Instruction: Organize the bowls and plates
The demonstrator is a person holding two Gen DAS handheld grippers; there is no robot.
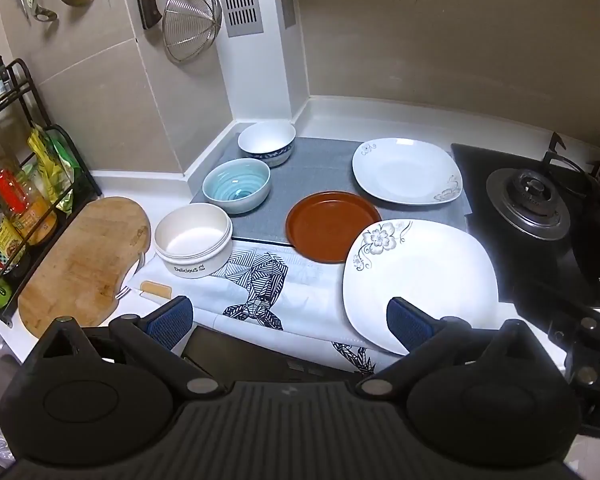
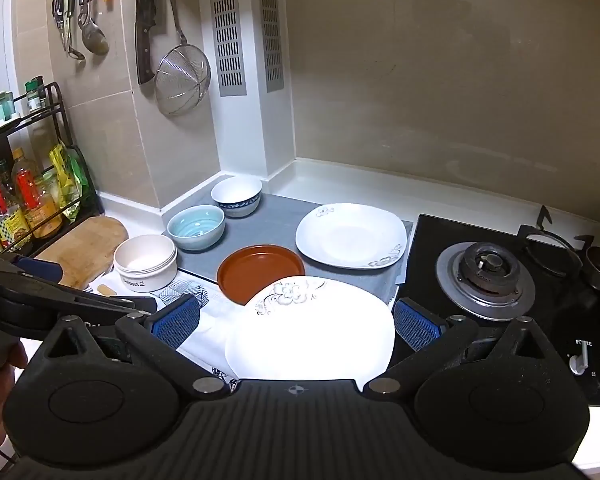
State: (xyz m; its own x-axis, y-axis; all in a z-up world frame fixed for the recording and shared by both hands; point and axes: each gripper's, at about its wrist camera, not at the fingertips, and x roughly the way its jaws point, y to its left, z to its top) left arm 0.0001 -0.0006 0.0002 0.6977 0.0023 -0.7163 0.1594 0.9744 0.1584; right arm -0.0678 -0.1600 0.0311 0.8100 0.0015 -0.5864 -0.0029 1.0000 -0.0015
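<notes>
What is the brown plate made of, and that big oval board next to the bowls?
The brown plate looks like glazed ceramic or maybe plastic: smooth, even reddish-brown, with a soft sheen; the pictures leave it open. The cutting board looks like unfinished wood or bamboo: matte tan, with grain lines and darker worn patches.

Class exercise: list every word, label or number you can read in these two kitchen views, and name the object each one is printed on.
"DeliciouS": on the side of the cream bowl nearest the cutting board.
Stove knob lettering: blurred, not readable.
Bottle labels in the black rack: too small to read.
The plates, the other bowls and the patterned cloth show no text.
</notes>
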